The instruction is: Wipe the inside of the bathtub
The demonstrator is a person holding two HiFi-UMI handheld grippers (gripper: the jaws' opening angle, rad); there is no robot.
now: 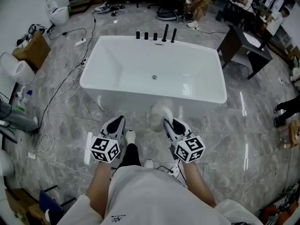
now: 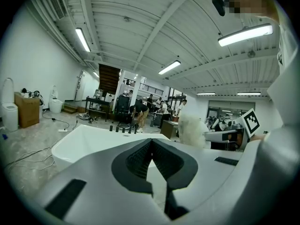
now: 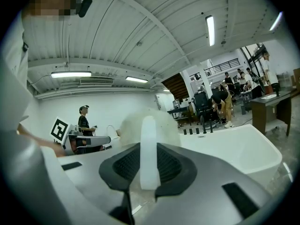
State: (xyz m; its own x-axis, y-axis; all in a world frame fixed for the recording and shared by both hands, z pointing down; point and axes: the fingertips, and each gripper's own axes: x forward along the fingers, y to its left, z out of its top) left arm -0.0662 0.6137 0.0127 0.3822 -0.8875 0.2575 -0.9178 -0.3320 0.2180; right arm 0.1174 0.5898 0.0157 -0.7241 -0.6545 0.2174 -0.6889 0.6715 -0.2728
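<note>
Bathtub (image 1: 154,74) lies ahead; right tool (image 1: 167,124), held forward, grips fluffy brush (image 1: 159,113); left tool (image 1: 120,122) closed.

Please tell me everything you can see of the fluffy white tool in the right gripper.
The fluffy white tool has a smooth, pale, plastic-looking handle clamped between the jaws of the right gripper, and a round, woolly, off-white head beyond them. It is held in the air before the near rim of the bathtub, not inside it. Only the gripper touches it.
</note>
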